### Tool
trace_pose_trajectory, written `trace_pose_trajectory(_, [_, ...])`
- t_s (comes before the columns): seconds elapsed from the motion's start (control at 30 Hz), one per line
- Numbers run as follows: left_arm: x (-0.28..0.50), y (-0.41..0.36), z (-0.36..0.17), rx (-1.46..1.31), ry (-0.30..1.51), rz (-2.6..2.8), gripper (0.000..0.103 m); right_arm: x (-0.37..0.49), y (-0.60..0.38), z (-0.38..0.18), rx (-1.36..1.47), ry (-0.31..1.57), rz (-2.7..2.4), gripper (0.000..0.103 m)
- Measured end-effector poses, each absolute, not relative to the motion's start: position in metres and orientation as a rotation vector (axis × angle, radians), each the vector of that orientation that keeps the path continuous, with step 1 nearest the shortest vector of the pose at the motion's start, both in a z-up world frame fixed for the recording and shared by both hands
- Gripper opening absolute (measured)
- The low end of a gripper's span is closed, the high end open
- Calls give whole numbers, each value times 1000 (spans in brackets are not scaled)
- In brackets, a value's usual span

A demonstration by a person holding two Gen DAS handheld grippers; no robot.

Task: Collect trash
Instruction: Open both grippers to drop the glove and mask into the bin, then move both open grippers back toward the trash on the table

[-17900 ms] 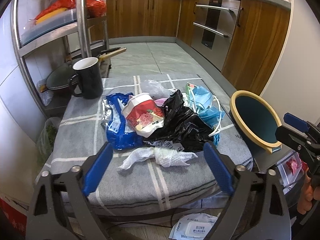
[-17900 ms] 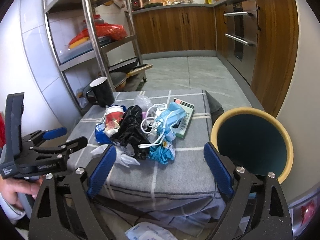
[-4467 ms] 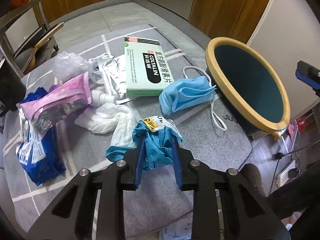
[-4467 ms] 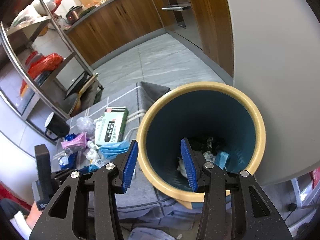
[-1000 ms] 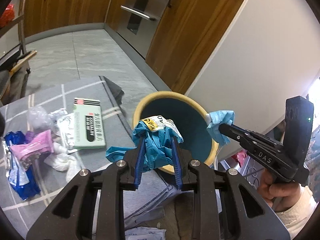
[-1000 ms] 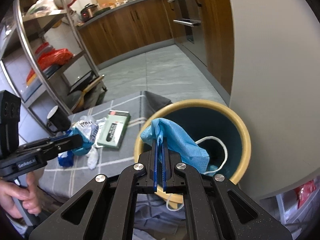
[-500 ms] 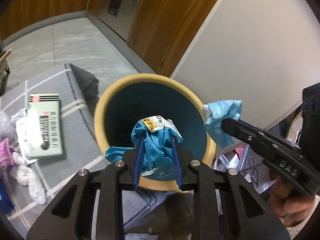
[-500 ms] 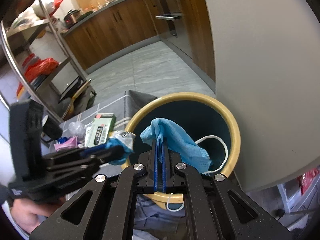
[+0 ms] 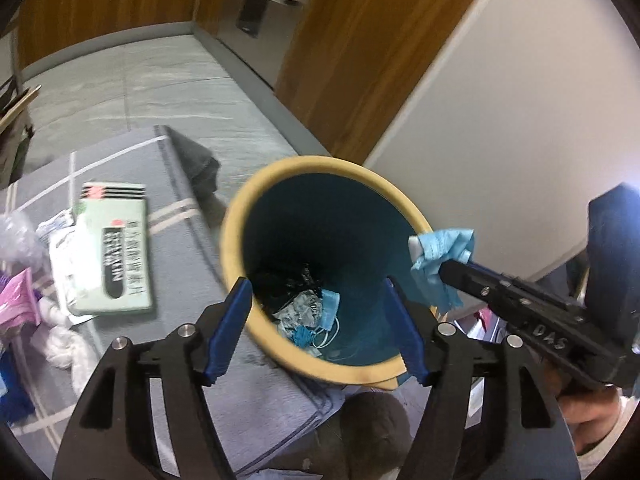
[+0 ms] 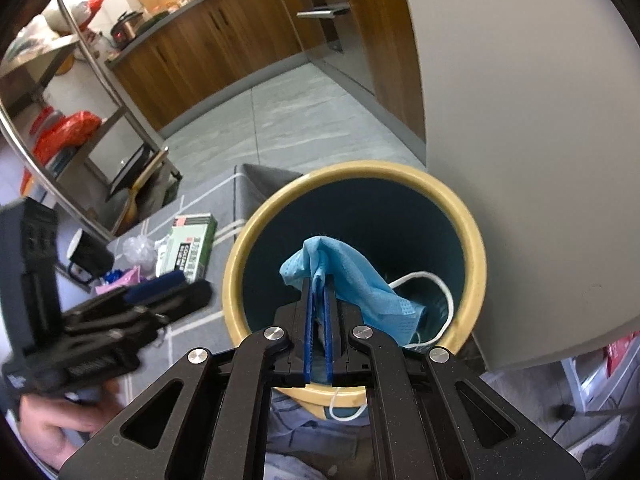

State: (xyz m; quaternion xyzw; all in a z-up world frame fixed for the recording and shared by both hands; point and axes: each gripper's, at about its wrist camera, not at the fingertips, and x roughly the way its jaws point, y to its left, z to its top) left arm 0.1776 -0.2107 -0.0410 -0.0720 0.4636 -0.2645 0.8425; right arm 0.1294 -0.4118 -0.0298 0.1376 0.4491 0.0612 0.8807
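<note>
The right claw (image 10: 318, 316) was clamped on a soft, light blue pleated fabric face mask (image 10: 352, 276), hanging over the yellow-rimmed teal plastic bin (image 10: 476, 256) just ahead. It appeared limp and snag-prone by its loops. The left claw (image 9: 320, 304), jaws just opened, stood wide and empty above the bin.

The letters "DAS" stand in pale relief on the black body of the right gripper (image 9: 444, 270). The green box (image 9: 114, 250) bears dark print, too blurred to read.
</note>
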Motion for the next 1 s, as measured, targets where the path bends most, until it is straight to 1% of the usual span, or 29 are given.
trace_pose_trajectory(0.07, [176,-198,-36,-180,974,-541,68,132,-408,-34,276,951,128,5])
trace_pose_trajectory(0.1, [176,-194,-35,-187,971,-535,68,135,-406,-36,262,962,122,8])
trace_pose_trajectory(0.17, [174,-185,-30,-199,961,-526,69,138,-402,-39,243,977,109,18])
trace_pose_trajectory(0.2, [174,-182,-29,-201,958,-522,69,139,-400,-40,239,983,103,20])
trace_pose_trajectory(0.23, [173,-177,-28,-206,954,-518,69,139,-398,-40,235,985,100,30])
trace_pose_trajectory(0.27, [171,-174,-26,-210,951,-515,69,139,-396,-40,228,990,96,42])
trace_pose_trajectory(0.3, [170,-170,-26,-213,949,-511,69,139,-395,-40,225,992,95,46])
trace_pose_trajectory(0.33, [169,-166,-24,-214,946,-505,69,139,-394,-40,218,994,95,53])
trace_pose_trajectory(0.57, [160,-138,-16,-220,923,-475,70,131,-389,-42,174,1038,108,54])
trace_pose_trajectory(0.83, [149,-101,-7,-226,900,-419,70,121,-393,-29,188,1004,119,54])
trace_pose_trajectory(1.0, [140,-77,6,-214,890,-388,70,118,-385,-12,212,949,160,54])
